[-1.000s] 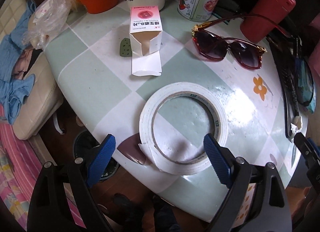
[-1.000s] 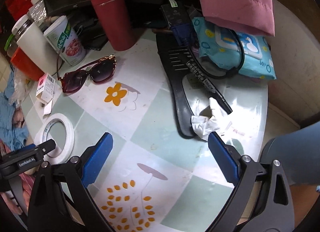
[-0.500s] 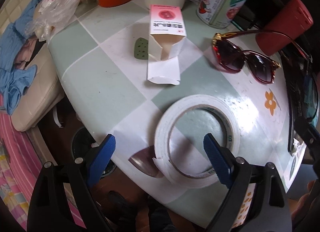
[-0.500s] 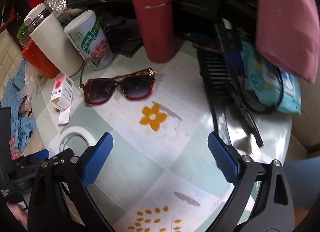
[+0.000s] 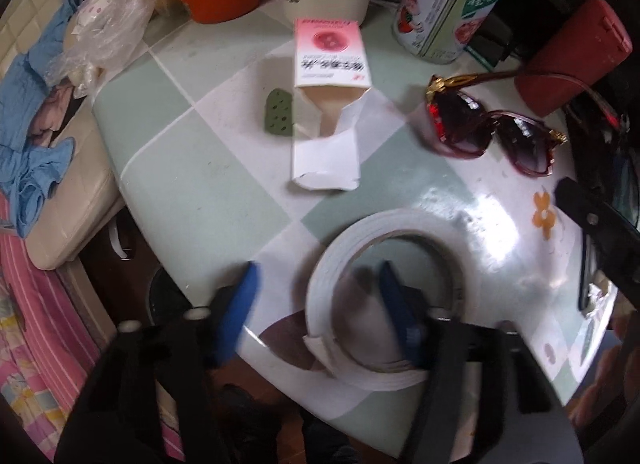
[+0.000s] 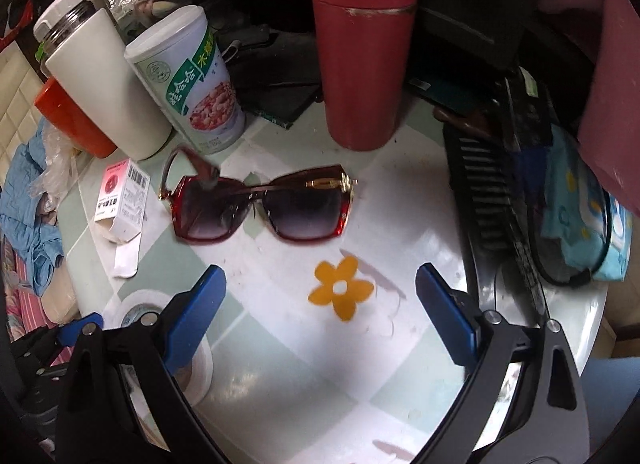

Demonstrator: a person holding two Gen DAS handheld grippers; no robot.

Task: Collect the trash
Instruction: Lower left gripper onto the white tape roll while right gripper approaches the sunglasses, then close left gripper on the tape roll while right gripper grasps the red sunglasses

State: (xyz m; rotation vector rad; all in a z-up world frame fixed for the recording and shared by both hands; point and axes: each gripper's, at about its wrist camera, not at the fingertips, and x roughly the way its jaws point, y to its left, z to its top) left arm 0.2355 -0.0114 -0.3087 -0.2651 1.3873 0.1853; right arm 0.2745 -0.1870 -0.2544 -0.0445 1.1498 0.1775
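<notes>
The tape roll (image 5: 384,300) lies at the surface (image 5: 208,191) edge, the half-closed left gripper (image 5: 320,296) straddling its near wall, ready to pinch and lift, while the right gripper (image 6: 320,304) hangs spread and empty.

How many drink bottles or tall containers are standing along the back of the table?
4: a red flask at the centre back, a green-labelled can left of it, then a white bottle, then an orange container at the far left. More may be hidden behind them.
</notes>
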